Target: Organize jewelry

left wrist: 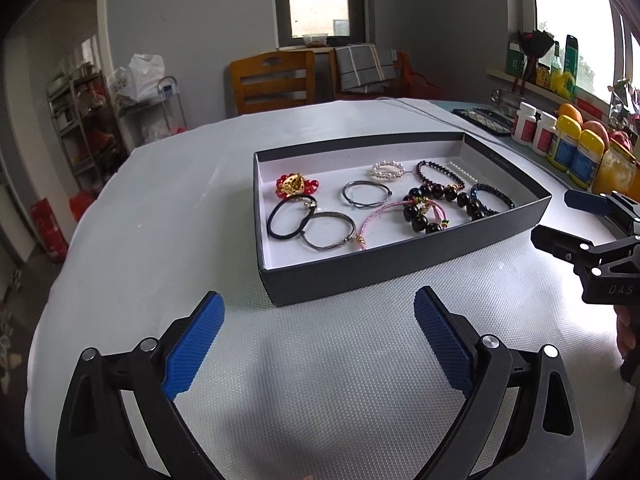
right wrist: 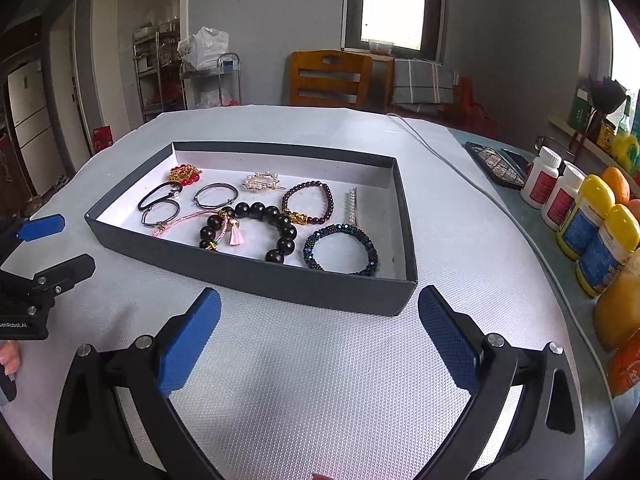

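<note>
A shallow dark grey box point(left wrist: 400, 268) point(right wrist: 248, 276) with a white floor sits on the table and holds several pieces of jewelry: a large black bead bracelet point(left wrist: 440, 204) point(right wrist: 256, 210), a blue bead bracelet point(left wrist: 492, 196) point(right wrist: 340, 248), a dark red bead bracelet point(right wrist: 308, 200), a pearl clip point(left wrist: 388, 171) point(right wrist: 262, 180), a red and gold piece point(left wrist: 296, 186) point(right wrist: 185, 174), thin grey bangles point(left wrist: 366, 194) point(right wrist: 216, 196) and a black hair tie point(left wrist: 288, 216). My left gripper point(left wrist: 320, 312) point(right wrist: 52, 240) is open and empty, in front of the box's left part. My right gripper point(right wrist: 320, 312) point(left wrist: 556, 220) is open and empty, at the box's right front corner.
The table has a white textured cover point(left wrist: 320, 380) point(right wrist: 320, 380). Along its right edge stand white and yellow bottles point(left wrist: 560, 140) point(right wrist: 580, 216), fruit and a patterned case point(right wrist: 496, 164). A cable point(right wrist: 440, 152) runs across the far right. Wooden chairs point(left wrist: 272, 80) stand behind the table.
</note>
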Tool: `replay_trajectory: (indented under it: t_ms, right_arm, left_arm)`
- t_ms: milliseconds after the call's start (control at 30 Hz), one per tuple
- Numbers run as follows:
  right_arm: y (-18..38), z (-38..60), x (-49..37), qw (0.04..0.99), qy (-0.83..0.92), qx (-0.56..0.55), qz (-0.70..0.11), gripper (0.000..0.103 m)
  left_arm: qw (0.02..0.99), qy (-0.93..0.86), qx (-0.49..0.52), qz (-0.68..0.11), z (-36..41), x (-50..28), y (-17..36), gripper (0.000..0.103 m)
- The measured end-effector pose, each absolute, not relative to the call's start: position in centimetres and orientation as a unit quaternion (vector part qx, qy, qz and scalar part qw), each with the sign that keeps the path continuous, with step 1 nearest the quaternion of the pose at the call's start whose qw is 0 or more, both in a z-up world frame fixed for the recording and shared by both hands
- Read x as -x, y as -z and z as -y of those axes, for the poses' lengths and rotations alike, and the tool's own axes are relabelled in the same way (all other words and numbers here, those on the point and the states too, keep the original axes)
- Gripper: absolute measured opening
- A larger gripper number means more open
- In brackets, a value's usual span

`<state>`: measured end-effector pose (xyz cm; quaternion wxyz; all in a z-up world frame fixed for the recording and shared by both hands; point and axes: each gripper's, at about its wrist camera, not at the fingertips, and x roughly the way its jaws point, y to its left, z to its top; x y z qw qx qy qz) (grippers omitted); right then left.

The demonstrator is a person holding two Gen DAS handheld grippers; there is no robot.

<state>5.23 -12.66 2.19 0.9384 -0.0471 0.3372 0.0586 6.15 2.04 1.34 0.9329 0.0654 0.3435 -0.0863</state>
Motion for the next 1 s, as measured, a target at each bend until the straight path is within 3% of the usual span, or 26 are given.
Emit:
replay_trajectory:
  t_ms: [1000]
  right_arm:
    - [-2.45,12.97,-5.04,0.941,-0.066,0.036,-0.329,0.097]
  left_arm:
    - [0.932,0.091,-0.069,-0.345,-1.92,-6.44,-1.28,0.098]
